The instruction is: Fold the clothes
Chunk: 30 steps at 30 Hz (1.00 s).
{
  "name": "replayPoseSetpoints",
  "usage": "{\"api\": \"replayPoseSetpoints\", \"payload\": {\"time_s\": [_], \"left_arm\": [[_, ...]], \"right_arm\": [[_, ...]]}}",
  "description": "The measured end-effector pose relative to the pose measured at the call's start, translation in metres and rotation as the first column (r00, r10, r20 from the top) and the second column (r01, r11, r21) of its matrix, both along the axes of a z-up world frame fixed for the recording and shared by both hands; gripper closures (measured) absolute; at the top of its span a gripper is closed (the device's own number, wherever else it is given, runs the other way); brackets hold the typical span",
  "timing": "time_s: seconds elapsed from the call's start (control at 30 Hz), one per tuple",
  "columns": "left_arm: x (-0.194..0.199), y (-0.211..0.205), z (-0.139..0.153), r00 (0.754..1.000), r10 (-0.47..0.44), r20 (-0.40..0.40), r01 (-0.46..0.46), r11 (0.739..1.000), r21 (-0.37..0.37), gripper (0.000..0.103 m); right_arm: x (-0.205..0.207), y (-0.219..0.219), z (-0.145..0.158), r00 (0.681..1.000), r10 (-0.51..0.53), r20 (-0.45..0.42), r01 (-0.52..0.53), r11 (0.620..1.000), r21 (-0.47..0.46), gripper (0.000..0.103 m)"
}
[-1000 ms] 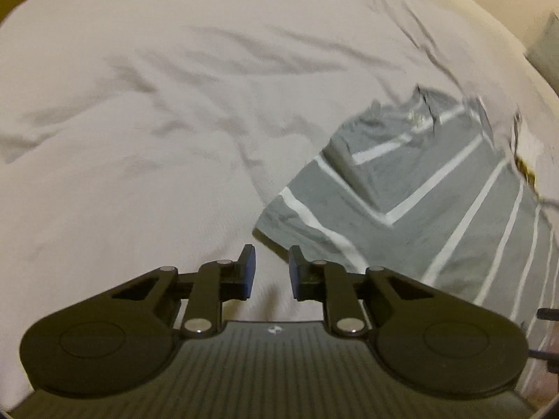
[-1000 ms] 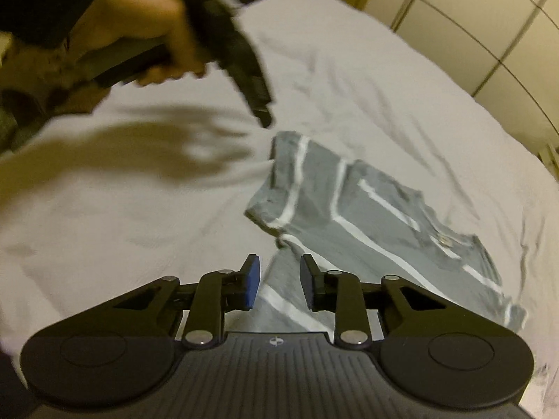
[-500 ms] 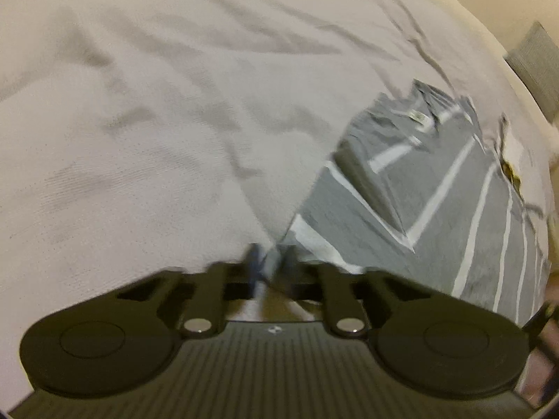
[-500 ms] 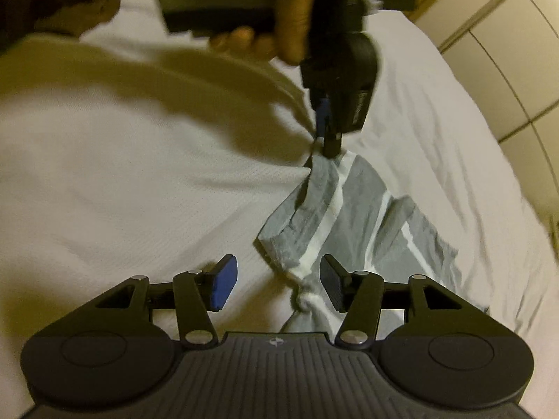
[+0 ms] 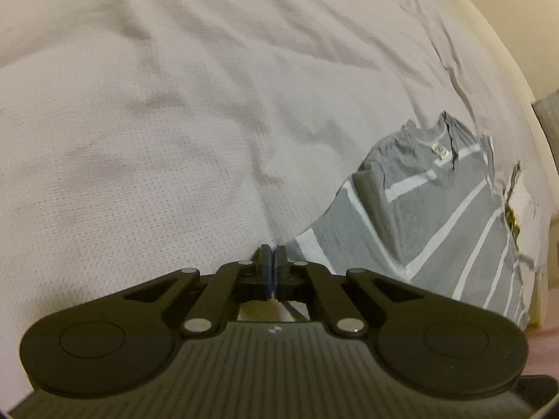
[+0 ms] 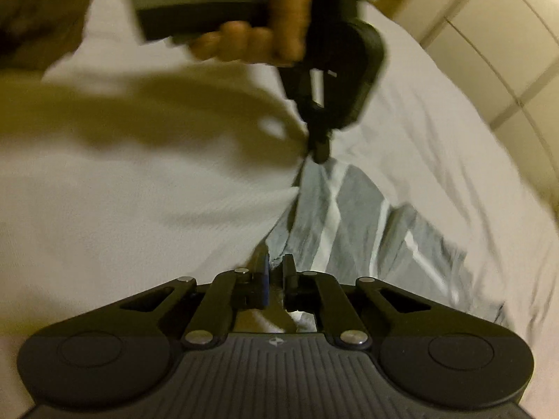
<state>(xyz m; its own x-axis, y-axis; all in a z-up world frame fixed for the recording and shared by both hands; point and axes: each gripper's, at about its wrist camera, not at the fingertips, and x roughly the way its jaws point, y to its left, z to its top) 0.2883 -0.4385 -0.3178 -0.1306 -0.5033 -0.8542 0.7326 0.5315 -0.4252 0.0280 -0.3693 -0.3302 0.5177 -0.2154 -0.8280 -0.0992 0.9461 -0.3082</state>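
Grey striped shirt [image 5: 429, 223] lies on the white bed [image 5: 174, 122], right half of the left wrist view. Left claw [image 5: 271, 258] is pinched shut on its hem corner; right claw [image 6: 276, 269] nearly shut on another corner, lower centre. Step, prob.: both corners gripped. Next: lift together, carry edge over w/o slip.

A rumpled white bedsheet [image 5: 174, 139] lies before pale panelled cupboard doors [image 6: 506, 52].
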Motion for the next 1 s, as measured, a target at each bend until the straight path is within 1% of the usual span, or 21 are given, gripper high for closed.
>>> {"api": "replayPoseSetpoints", "payload": {"time_s": [0.07, 0.1, 0.13, 0.17, 0.23, 0.27, 0.33, 0.4, 0.43, 0.5, 0.53, 0.6, 0.67, 0.7, 0.73, 0.77, 0.8, 0.87, 0.93, 1.0], "left_arm": [[0.001, -0.005, 0.009, 1.000, 0.022, -0.019, -0.023, 1.000, -0.014, 0.103], [0.001, -0.009, 0.015, 0.999, 0.022, -0.024, -0.023, 0.999, -0.027, 0.103], [0.000, -0.013, 0.020, 0.999, 0.021, -0.028, -0.022, 0.999, -0.039, 0.103], [-0.001, -0.020, 0.025, 1.000, 0.014, -0.028, -0.015, 0.999, -0.051, 0.103], [-0.005, -0.034, 0.034, 1.000, -0.005, -0.027, 0.003, 0.997, -0.072, 0.103], [-0.008, -0.042, 0.038, 1.000, -0.016, -0.025, 0.014, 0.997, -0.080, 0.103], [-0.014, -0.057, 0.043, 0.999, -0.038, -0.015, 0.037, 0.996, -0.087, 0.103], [-0.021, -0.074, 0.042, 0.998, -0.056, -0.006, 0.055, 0.995, -0.080, 0.103], [-0.025, -0.081, 0.040, 0.998, -0.063, -0.005, 0.063, 0.995, -0.076, 0.103], [-0.032, -0.094, 0.036, 0.997, -0.075, 0.002, 0.075, 0.995, -0.064, 0.103], [-0.035, -0.098, 0.033, 0.997, -0.079, -0.001, 0.078, 0.995, -0.063, 0.103], [-0.038, -0.103, 0.029, 0.997, -0.074, -0.017, 0.073, 0.995, -0.073, 0.101], [-0.039, -0.105, 0.027, 0.997, -0.069, -0.038, 0.065, 0.993, -0.100, 0.101], [-0.037, -0.104, 0.028, 0.997, -0.058, -0.053, 0.051, 0.991, -0.124, 0.097], [-0.036, -0.103, 0.029, 0.997, -0.047, -0.067, 0.037, 0.988, -0.148, 0.088], [-0.035, -0.103, 0.030, 0.996, -0.038, -0.077, 0.024, 0.986, -0.167, 0.083], [-0.033, -0.102, 0.031, 0.997, -0.029, -0.069, 0.017, 0.985, -0.174, 0.079], [-0.029, -0.099, 0.033, 0.999, -0.017, -0.042, 0.009, 0.985, -0.173, 0.079], [-0.024, -0.094, 0.034, 1.000, -0.007, -0.009, 0.006, 0.987, -0.162, 0.079], [-0.021, -0.087, 0.032, 1.000, -0.009, 0.019, 0.012, 0.990, -0.137, 0.078]], "right_arm": [[0.000, -0.018, 0.010, 0.994, -0.109, 0.027, 0.105, 0.987, 0.120, 0.098], [-0.002, -0.032, 0.016, 0.982, -0.185, 0.042, 0.173, 0.963, 0.204, 0.098], [-0.005, -0.044, 0.022, 0.965, -0.257, 0.051, 0.232, 0.929, 0.288, 0.098], [-0.008, -0.056, 0.026, 0.944, -0.327, 0.050, 0.287, 0.886, 0.364, 0.098], [-0.015, -0.073, 0.028, 0.901, -0.432, 0.034, 0.371, 0.809, 0.456, 0.098], [-0.019, -0.082, 0.028, 0.875, -0.484, 0.019, 0.411, 0.763, 0.498, 0.098], [-0.027, -0.098, 0.028, 0.816, -0.578, -0.016, 0.482, 0.665, 0.571, 0.097], [-0.034, -0.112, 0.026, 0.763, -0.645, -0.051, 0.536, 0.586, 0.608, 0.096], [-0.038, -0.117, 0.023, 0.741, -0.668, -0.066, 0.556, 0.556, 0.618, 0.094], [-0.044, -0.124, 0.018, 0.716, -0.692, -0.095, 0.586, 0.521, 0.621, 0.091], [-0.046, -0.127, 0.014, 0.705, -0.701, -0.108, 0.601, 0.509, 0.617, 0.086], [-0.051, -0.135, 0.007, 0.679, -0.722, -0.132, 0.627, 0.477, 0.616, 0.085], [-0.058, -0.141, 0.003, 0.651, -0.744, -0.152, 0.648, 0.439, 0.623, 0.085], [-0.061, -0.144, 0.002, 0.635, -0.756, -0.160, 0.659, 0.421, 0.623, 0.085], [-0.064, -0.147, 0.001, 0.619, -0.768, -0.165, 0.671, 0.408, 0.620, 0.085], [-0.067, -0.149, 0.002, 0.602, -0.781, -0.167, 0.684, 0.397, 0.612, 0.085], [-0.070, -0.152, 0.002, 0.585, -0.793, -0.169, 0.697, 0.386, 0.604, 0.084], [-0.076, -0.156, 0.003, 0.554, -0.816, -0.164, 0.722, 0.373, 0.583, 0.080], [-0.083, -0.160, 0.005, 0.523, -0.837, -0.162, 0.740, 0.351, 0.574, 0.069], [-0.088, -0.163, 0.007, 0.504, -0.848, -0.166, 0.751, 0.335, 0.568, 0.065]]}}
